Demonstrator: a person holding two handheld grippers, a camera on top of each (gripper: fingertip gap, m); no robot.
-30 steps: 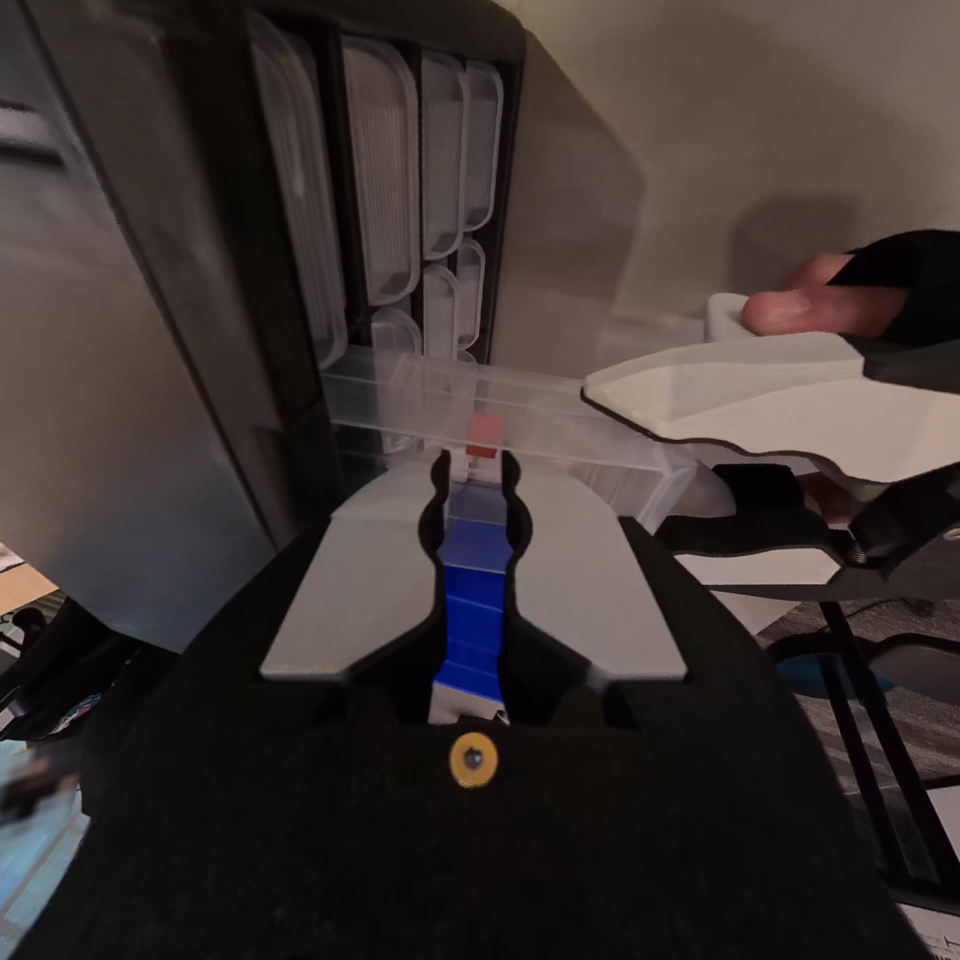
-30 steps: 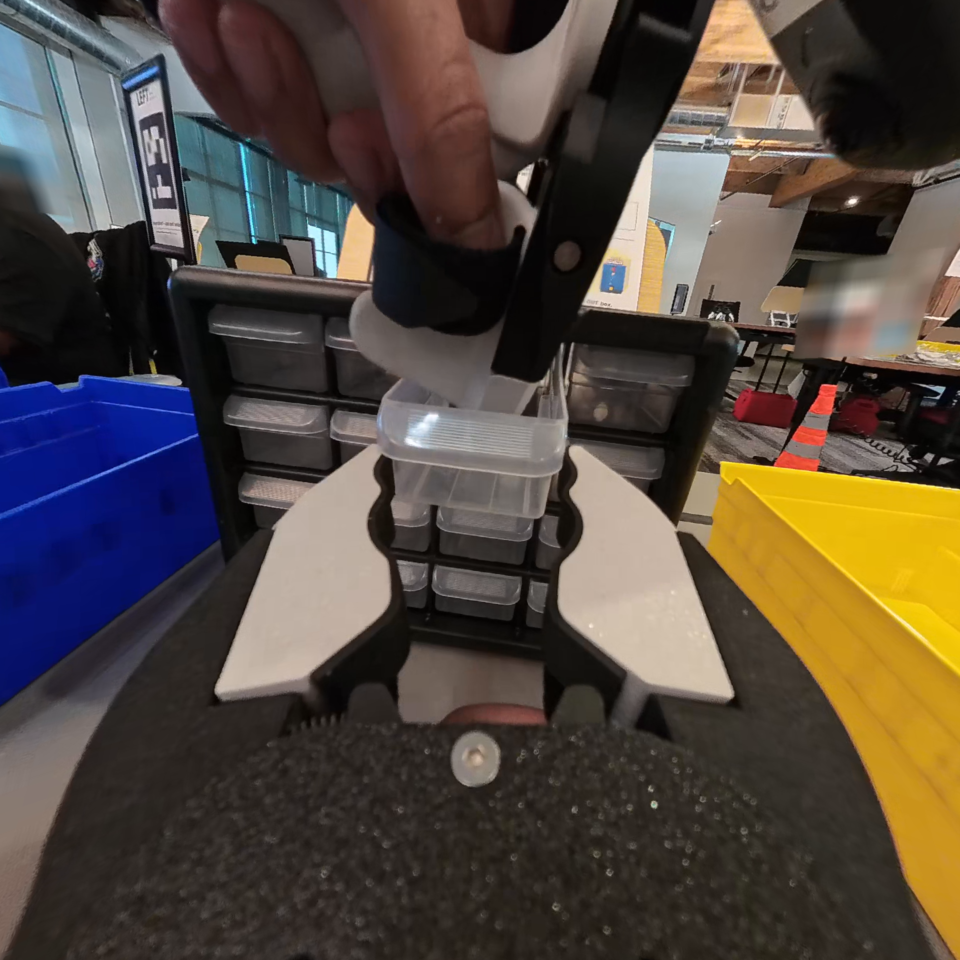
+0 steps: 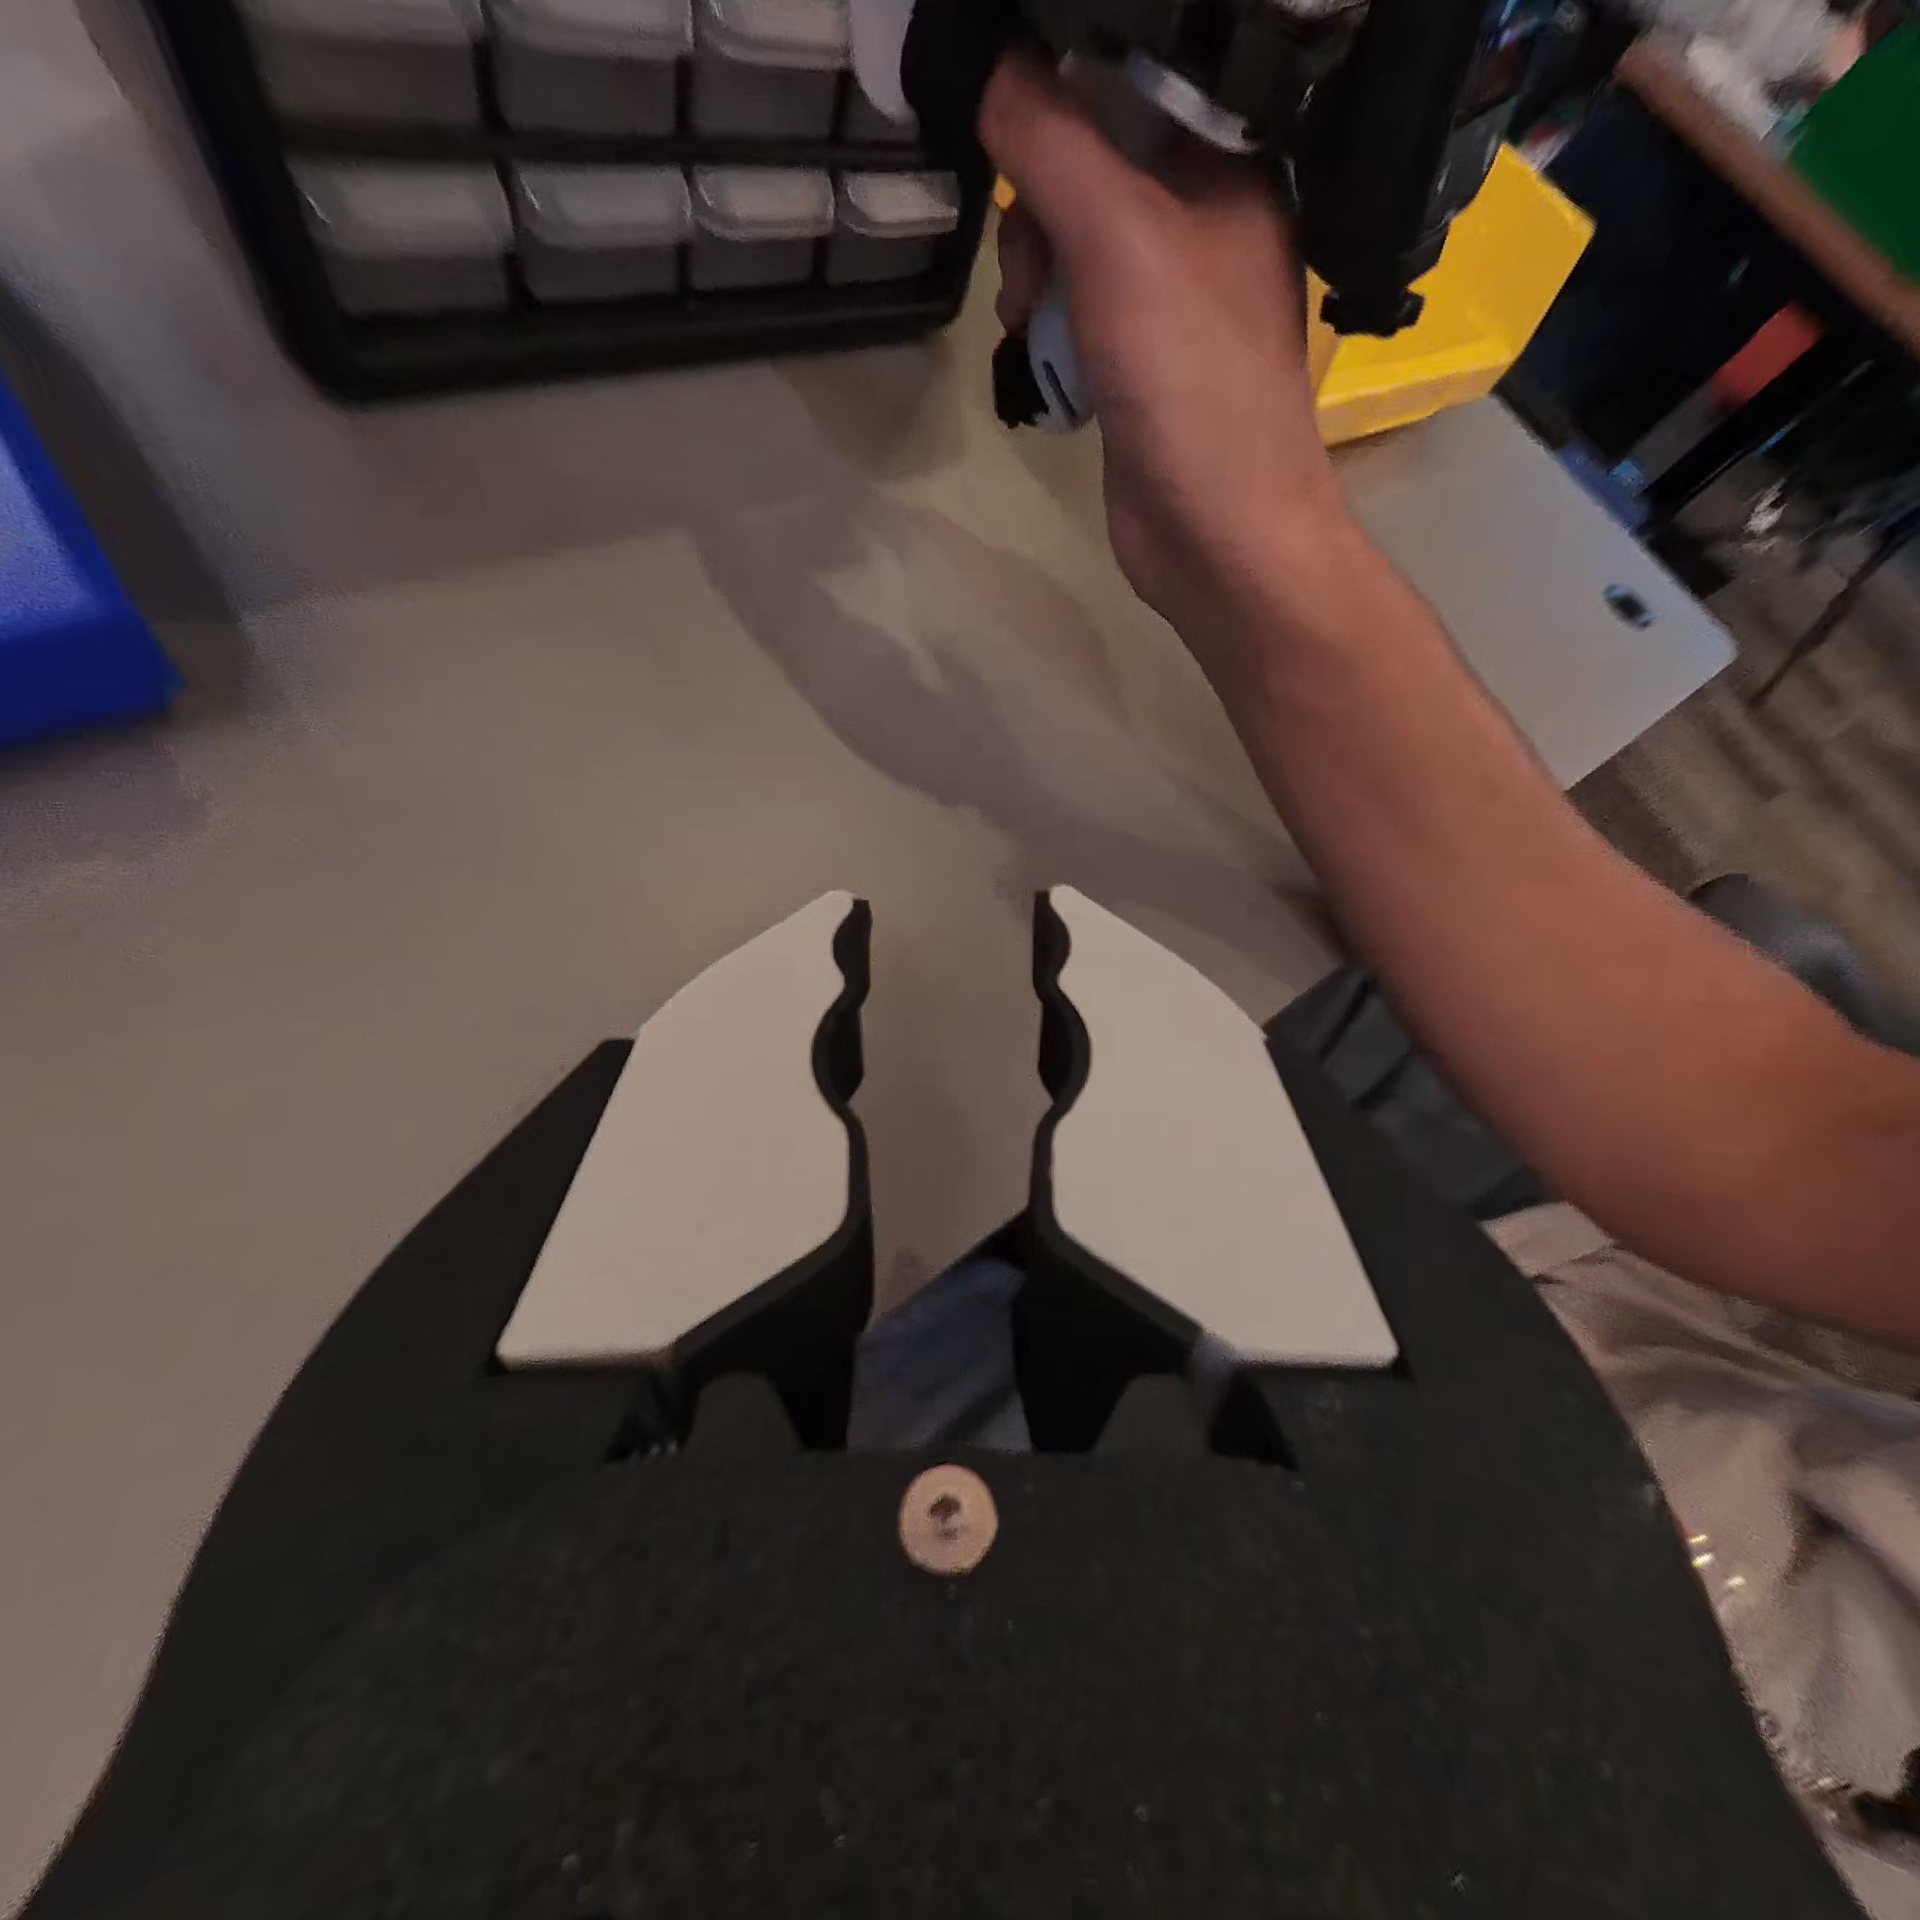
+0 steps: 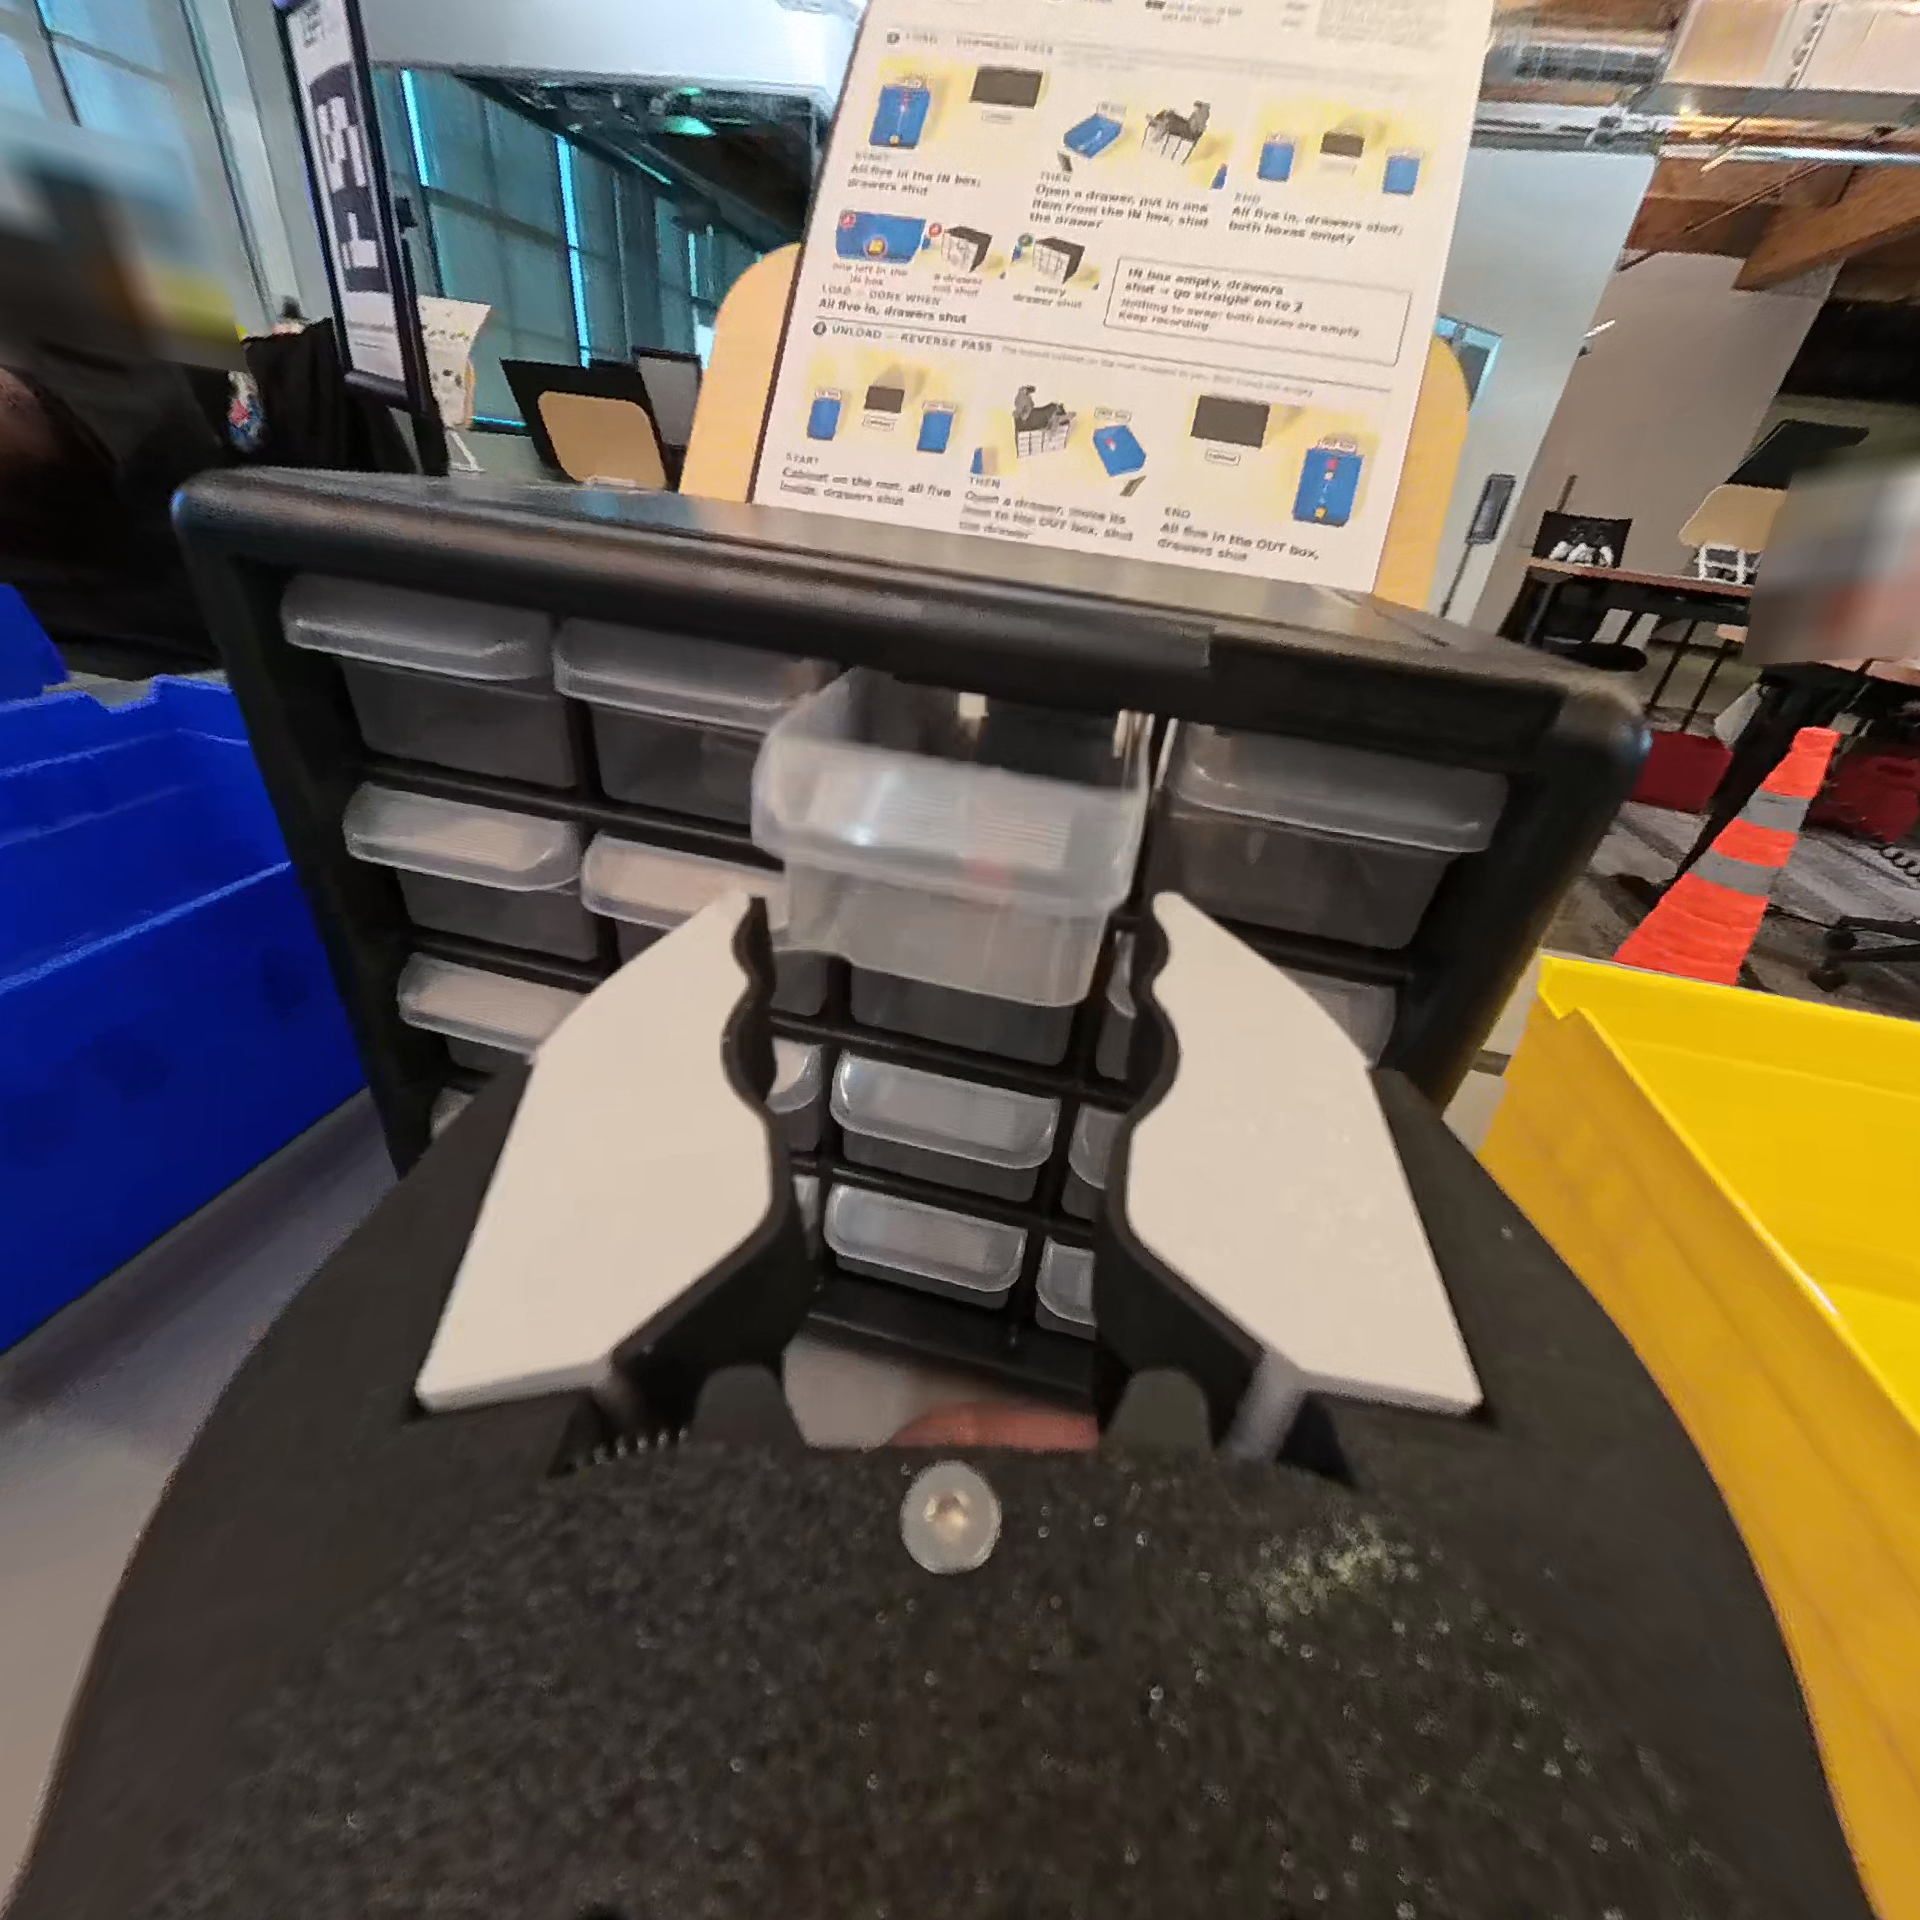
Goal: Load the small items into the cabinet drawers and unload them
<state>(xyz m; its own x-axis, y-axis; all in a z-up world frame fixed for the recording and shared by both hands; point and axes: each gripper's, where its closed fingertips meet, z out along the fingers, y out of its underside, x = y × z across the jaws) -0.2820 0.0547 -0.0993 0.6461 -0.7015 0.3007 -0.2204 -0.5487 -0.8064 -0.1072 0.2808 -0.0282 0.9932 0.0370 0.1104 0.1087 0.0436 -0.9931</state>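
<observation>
Cabinet (image 4: pixel 1382 665) faces the right gripper (image 4: pixel 951 914), whose jaws stand spread and empty just before a clear drawer (image 4: pixel 935 873) pulled out lengthwise toward them; a small red item (image 4: pixel 987 871) shows faintly inside. Well back from the cabinet, the left gripper (image 3: pixel 951 914) hovers over the surface (image 3: pixel 416 831), jaws parted, empty.

Left gripper (image 3: pixel 951 914) fingers narrowly parted, empty; right gripper (image 4: pixel 951 914) fingers spread

Windowed hall (image 4: pixel 499 249), exposed wooden beams (image 4: pixel 1787 223)
</observation>
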